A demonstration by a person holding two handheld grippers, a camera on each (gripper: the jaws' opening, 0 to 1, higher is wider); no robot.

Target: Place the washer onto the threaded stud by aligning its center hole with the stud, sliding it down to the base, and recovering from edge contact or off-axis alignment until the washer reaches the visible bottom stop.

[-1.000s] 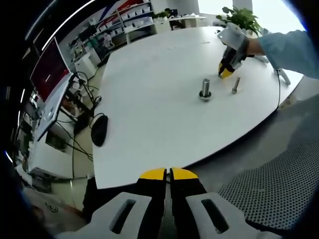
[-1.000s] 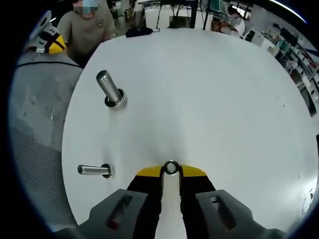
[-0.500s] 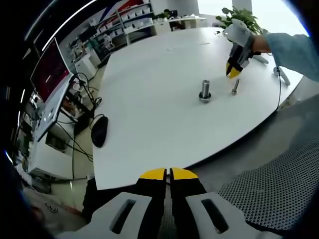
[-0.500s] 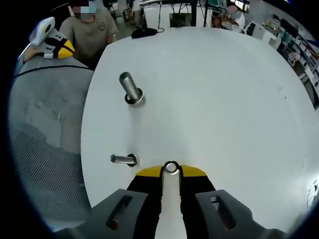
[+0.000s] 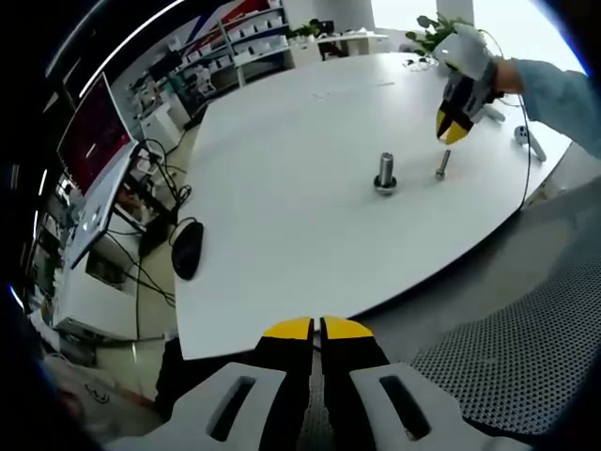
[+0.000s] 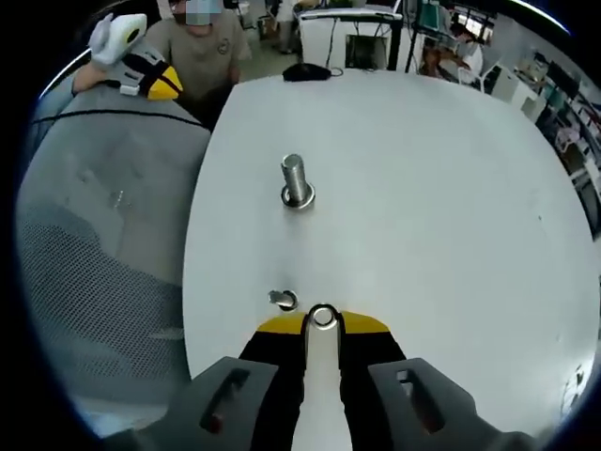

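Pinching a small metal washer (image 6: 322, 317) between its yellow tips, the right gripper (image 6: 322, 324) has its fingers (image 6: 280, 325) drawn narrow around the ring, which stands on edge at the very tips. In the right gripper view the washer hangs over the white desk (image 6: 423, 188), just beside the top of the slim threaded stud (image 6: 282, 300) that stands a little to its left. Farther off is a thicker stud (image 6: 297, 181) on a dark base. The desk edge runs close along the left of both studs, with grey mesh beyond it, while bare desk spreads wide to the right and far side. In the left gripper view the left gripper (image 5: 317, 329) sits off the near desk edge, its fingers (image 5: 287, 329) pressed together on nothing, well apart from the studs.
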